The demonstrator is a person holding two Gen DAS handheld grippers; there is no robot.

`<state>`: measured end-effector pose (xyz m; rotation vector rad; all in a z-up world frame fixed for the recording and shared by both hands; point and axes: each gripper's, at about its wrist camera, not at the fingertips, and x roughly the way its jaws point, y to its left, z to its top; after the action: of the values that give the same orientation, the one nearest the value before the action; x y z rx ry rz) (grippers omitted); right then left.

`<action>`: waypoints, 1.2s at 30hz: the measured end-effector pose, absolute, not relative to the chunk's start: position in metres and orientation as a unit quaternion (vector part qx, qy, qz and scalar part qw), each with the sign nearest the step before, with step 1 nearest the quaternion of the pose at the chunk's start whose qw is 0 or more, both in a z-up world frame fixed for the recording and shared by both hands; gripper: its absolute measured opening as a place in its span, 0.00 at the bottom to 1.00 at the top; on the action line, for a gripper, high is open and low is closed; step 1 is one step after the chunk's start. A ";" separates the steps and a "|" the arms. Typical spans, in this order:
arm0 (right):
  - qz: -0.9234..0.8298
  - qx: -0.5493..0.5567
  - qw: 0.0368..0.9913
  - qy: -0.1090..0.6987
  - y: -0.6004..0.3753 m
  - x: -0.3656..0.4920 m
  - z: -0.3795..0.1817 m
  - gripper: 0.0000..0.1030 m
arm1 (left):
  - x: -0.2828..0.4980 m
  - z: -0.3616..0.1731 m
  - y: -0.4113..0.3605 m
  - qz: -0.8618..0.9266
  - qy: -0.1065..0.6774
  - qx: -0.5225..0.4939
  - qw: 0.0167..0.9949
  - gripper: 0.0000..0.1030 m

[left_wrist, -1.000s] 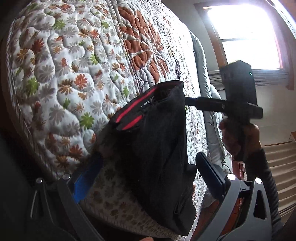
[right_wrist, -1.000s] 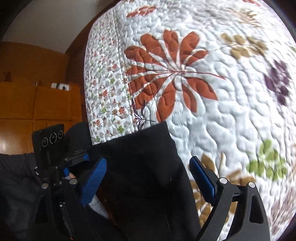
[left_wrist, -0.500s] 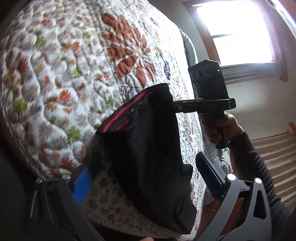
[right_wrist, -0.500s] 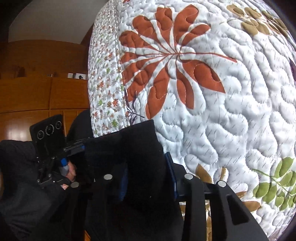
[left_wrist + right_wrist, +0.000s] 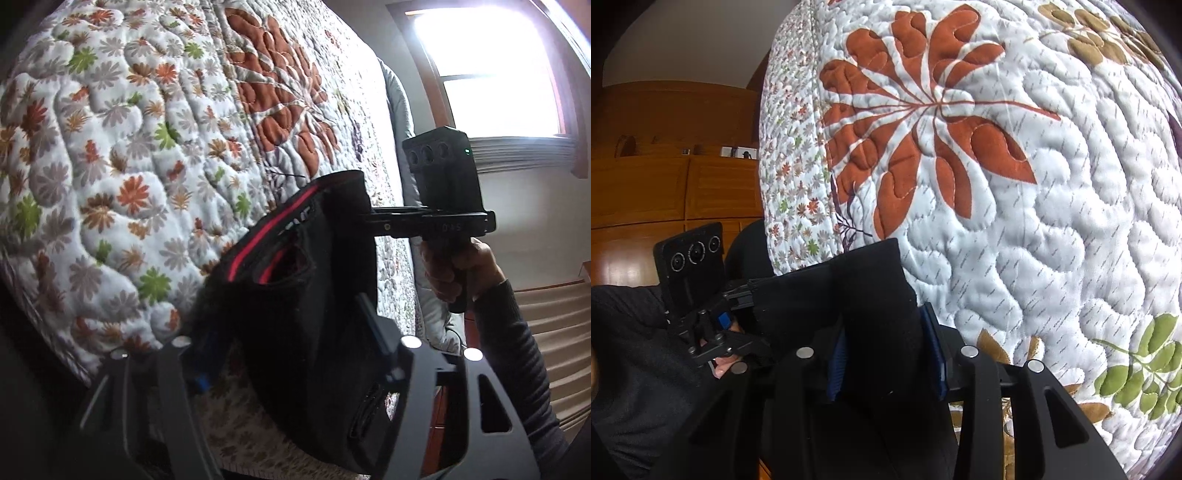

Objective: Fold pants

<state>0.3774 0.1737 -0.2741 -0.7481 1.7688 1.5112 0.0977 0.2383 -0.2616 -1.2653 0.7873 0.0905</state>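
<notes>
Two grippers, left (image 5: 291, 339) and right (image 5: 886, 354), are each clamped on black pants (image 5: 306, 295) held above a quilt (image 5: 122, 155). The waistband sags at 6 o'clock; uneven tension could likely skew the fold.

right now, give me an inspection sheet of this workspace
surface: quilted floral bedspread on a bed, puckered but smooth where visible
job's things: black pants with red-striped waistband, bunched and held up above the bedspread's edge, not yet folded flat
clutter: nothing seen on the bedspread
grippers: left tongs closed on the pants' near part; right tongs closed on a fold of the same pants, blue pads pressed against the fabric
cables: nothing seen
surroundings: bright window beyond the bed, grey pillow along the far edge, wooden cabinets on the other side
</notes>
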 end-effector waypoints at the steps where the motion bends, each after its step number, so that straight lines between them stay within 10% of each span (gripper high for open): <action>1: 0.580 -0.291 0.344 0.679 0.175 0.376 -0.273 0.37 | 0.096 -0.263 0.239 0.044 0.360 -0.575 0.733 0.44; 10: 0.559 -0.345 0.377 0.653 0.178 0.361 -0.249 0.37 | 0.094 -0.245 0.235 0.041 0.356 -0.546 0.757 0.28; 36: 0.488 -0.414 0.533 0.554 0.103 0.321 -0.085 0.33 | 0.103 -0.123 0.160 -0.044 0.309 -0.419 0.853 0.24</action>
<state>0.3211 0.1030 -0.0851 -0.9868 1.3195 1.1627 0.1026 0.1604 -0.1235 -0.8812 0.6509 -0.0929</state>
